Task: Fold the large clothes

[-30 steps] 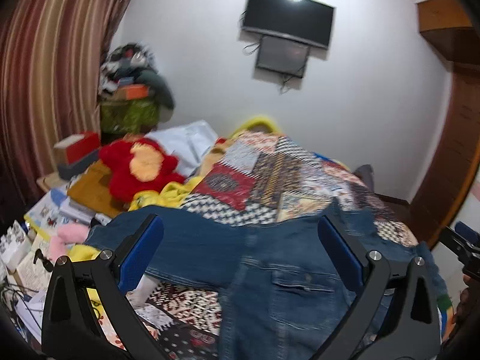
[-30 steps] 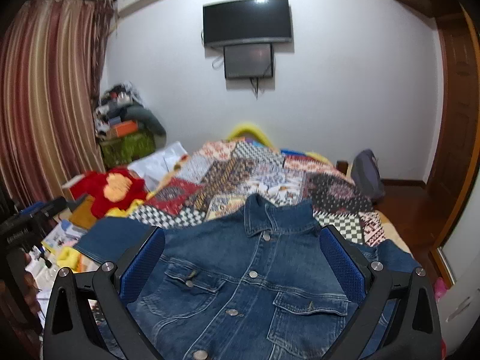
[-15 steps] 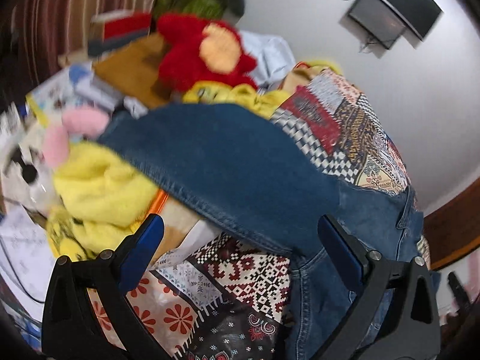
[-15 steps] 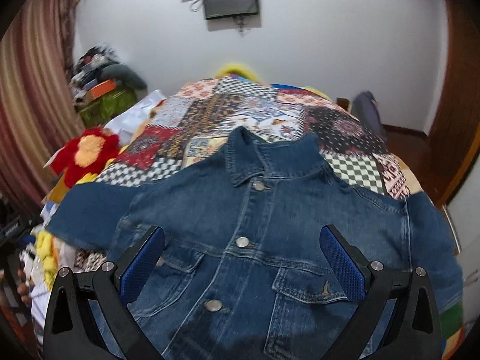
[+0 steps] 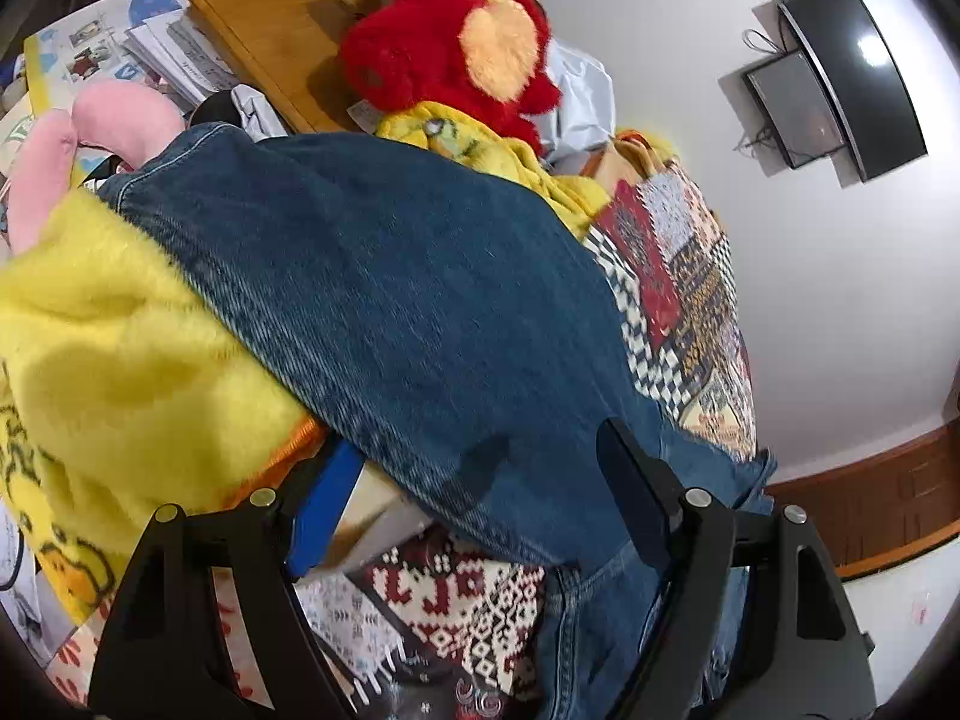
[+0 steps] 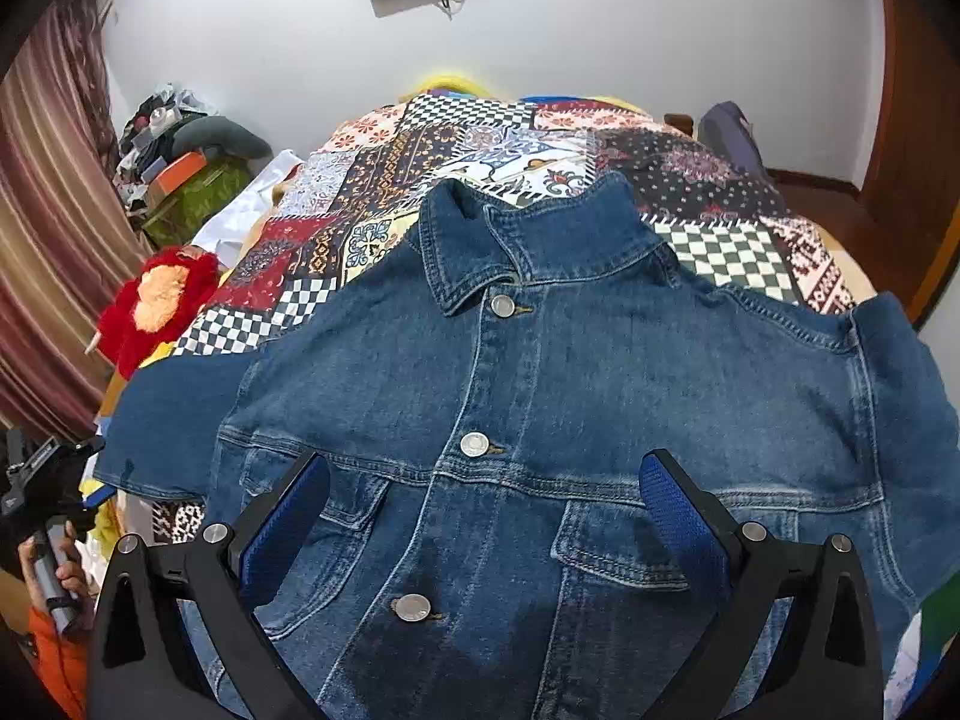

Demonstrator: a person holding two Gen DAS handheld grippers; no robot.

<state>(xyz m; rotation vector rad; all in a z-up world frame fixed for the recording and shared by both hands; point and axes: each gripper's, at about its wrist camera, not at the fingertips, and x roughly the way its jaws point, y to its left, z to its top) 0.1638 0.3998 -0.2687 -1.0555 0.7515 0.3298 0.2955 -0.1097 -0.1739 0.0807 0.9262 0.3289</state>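
A blue denim jacket (image 6: 540, 372) lies front up and buttoned on a patchwork quilt (image 6: 480, 150), collar away from me. My right gripper (image 6: 486, 480) hovers open just over its chest, between the two pockets, with nothing held. One sleeve (image 5: 420, 300) stretches off the bed's side over a yellow blanket (image 5: 108, 348). My left gripper (image 5: 474, 480) straddles that sleeve's lower edge: one finger is tucked beneath the cloth, the other lies over it. Its jaws are closing, and a gap still shows around the denim. A hand (image 6: 54, 570) carries it at the left edge of the right wrist view.
A red plush toy (image 5: 456, 36), a wooden board (image 5: 270, 18), papers and a pink soft toy (image 5: 120, 114) crowd the bedside beyond the sleeve. A striped curtain (image 6: 48, 240) hangs on the left, a wooden door (image 6: 912, 120) on the right. A screen (image 5: 852, 72) hangs on the far wall.
My left gripper dropped and rolled toward the sleeve, which now sits between its narrowing jaws. The right gripper sank closer to the jacket's front, still open.
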